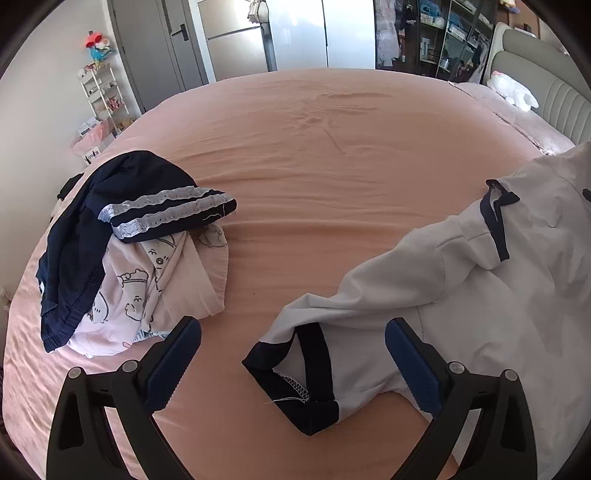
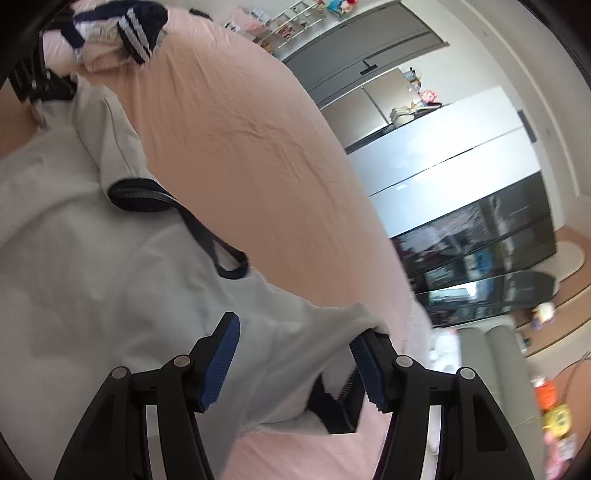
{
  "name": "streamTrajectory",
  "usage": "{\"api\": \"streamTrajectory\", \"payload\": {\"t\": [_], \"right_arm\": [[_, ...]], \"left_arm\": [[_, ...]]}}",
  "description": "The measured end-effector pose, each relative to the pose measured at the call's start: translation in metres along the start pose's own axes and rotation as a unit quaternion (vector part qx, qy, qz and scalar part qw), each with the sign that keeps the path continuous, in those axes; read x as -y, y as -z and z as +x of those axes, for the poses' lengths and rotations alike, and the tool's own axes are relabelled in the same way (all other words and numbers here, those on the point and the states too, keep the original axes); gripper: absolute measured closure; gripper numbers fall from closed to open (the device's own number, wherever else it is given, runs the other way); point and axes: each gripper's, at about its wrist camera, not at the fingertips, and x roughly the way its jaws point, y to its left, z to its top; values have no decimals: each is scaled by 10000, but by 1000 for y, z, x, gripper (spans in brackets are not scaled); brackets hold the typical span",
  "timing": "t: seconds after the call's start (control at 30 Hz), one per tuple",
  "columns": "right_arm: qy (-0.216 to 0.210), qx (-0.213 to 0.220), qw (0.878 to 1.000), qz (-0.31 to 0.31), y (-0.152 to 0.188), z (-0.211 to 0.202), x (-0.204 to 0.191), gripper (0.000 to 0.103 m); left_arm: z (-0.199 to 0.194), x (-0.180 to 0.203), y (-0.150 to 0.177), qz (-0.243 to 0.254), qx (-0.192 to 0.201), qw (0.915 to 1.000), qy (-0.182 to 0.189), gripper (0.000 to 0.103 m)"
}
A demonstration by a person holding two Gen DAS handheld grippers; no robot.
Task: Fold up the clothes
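Note:
A white top with navy trim (image 1: 480, 295) lies spread on the right of the pink bed sheet (image 1: 314, 147). Its left sleeve ends in a navy cuff (image 1: 295, 369) that rests on the sheet between the fingers of my left gripper (image 1: 293, 326). That gripper stands wide open, with neither pad touching the cloth. In the right wrist view the white top (image 2: 92, 258) shows its navy collar (image 2: 147, 195). Its other sleeve and navy cuff (image 2: 332, 406) lie loose between the parted fingers of my right gripper (image 2: 301, 325), draped against the right pad but not pinched.
A pile sits at the bed's left: a navy garment with pale stripes (image 1: 147, 199) on top of a pink printed one (image 1: 155, 280). A padded headboard (image 1: 554, 96) and a white plush toy (image 1: 513, 92) are at the far right. Beyond the bed stand a shelf rack (image 1: 103, 96) and wardrobes (image 1: 295, 33).

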Motion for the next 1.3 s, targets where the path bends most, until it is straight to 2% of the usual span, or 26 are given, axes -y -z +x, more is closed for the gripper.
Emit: {"api": "streamTrajectory", "payload": {"t": [0.07, 0.1, 0.17, 0.23, 0.3, 0.33, 0.4, 0.43, 0.47, 0.57, 0.67, 0.7, 0.8, 0.83, 0.93, 1.0, 1.07, 1.17, 1.23, 1.3], "right_arm": [[407, -526, 9978, 26, 6, 16, 16, 43], [449, -803, 9956, 187, 13, 26, 28, 43], [201, -1420, 9869, 739, 33, 47, 54, 43], [-152, -1817, 9736, 1372, 52, 61, 74, 43], [-927, -1987, 9589, 1803, 67, 66, 86, 39], [-1357, -2048, 9486, 1993, 73, 68, 91, 32], [-2229, -2070, 9211, 2431, 86, 73, 99, 31], [-2680, -1985, 9029, 2713, 91, 76, 103, 31], [-2808, -1945, 8943, 2891, 95, 78, 105, 31], [-2477, -1777, 9058, 2942, 90, 76, 102, 31], [-2447, -1336, 9197, 2764, 70, 63, 90, 31], [-2409, -1141, 9278, 2610, 60, 56, 83, 31], [-1865, -419, 9637, 1864, 20, 28, 54, 31], [-1719, -171, 9723, 1576, 7, 21, 41, 31], [-1436, 510, 9865, 603, -31, 9, -6, 31], [-1163, 804, 9899, -81, -49, 7, -41, 31], [-985, 992, 9882, -631, -63, 8, -72, 31], [-1272, 1105, 9818, -874, -77, 14, -97, 31], [-1347, 1177, 9797, -904, -85, 18, -106, 32], [-1360, 1236, 9785, -935, -92, 22, -110, 32]], "left_arm": [[2, -4, 3, -148, -44, 9999, 39, 2], [3, -6, 4, -191, -52, 9998, 60, 2], [3, -6, 5, -207, -55, 9997, 111, 2], [2, -4, 4, -178, -38, 9997, 163, 2], [-2, -1, 5, -97, -7, 9998, 187, 2], [-3, 2, 5, -61, 6, 9998, 205, 2], [-5, 6, 5, -9, 13, 9997, 224, 2], [-5, 8, 5, 22, 10, 9997, 236, 2], [-6, 10, 6, 61, 4, 9997, 241, 2], [-7, 17, 6, 200, 27, 9995, 236, 2], [-10, 20, 6, 291, 78, 9992, 258, 2], [-9, 20, 6, 290, 77, 9992, 263, 2], [-3, 18, 6, 272, 39, 9994, 225, 2], [0, 18, 6, 266, 30, 9994, 215, 2], [4, 17, 7, 265, 64, 9993, 266, 2], [1, 18, 8, 313, 164, 9989, 317, 2], [-3, 20, 7, 341, 365, 9985, 241, 2], [-8, 21, 5, 331, 582, 9976, 159, 3], [-8, 22, 4, 362, 639, 9972, 139, 8], [-2, 24, 3, 432, 575, 9974, 105, 26]]}}
